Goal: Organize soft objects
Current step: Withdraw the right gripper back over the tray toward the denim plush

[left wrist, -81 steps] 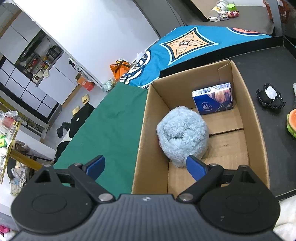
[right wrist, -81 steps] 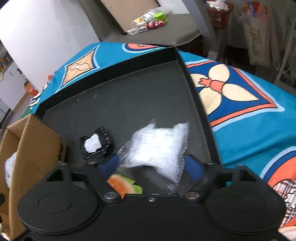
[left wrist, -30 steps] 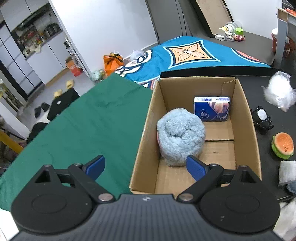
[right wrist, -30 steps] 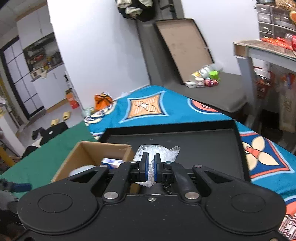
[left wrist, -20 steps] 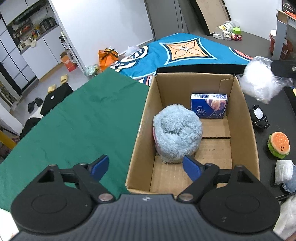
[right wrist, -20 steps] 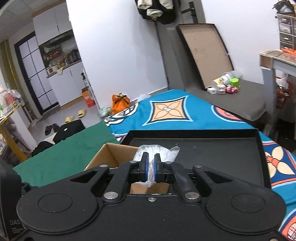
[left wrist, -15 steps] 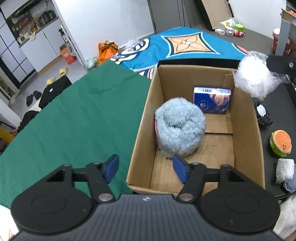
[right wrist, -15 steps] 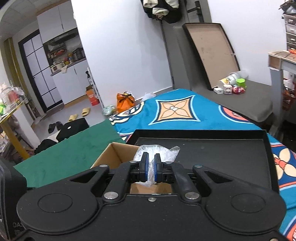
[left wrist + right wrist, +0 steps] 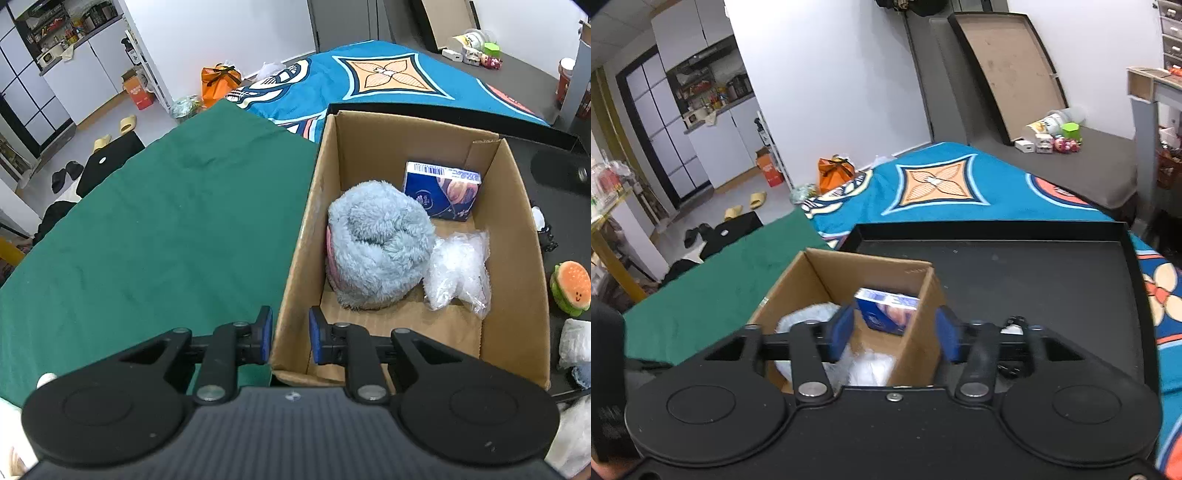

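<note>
While the right gripper jaws are opening over the cardboard box, empty, the plastic bag lies inside below them. Left gripper jaws are closing astride the box's near-left wall, nothing pinched yet. Burger toy sits outside, right hand nearer.

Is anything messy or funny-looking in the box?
Nothing looks spilled or broken. The cardboard box holds a fluffy blue plush, a crinkly clear plastic bag leaning against it, and a blue tissue pack in the far corner. The burger toy sits outside the box.

White item cut off at right edge; identity unclear.
</note>
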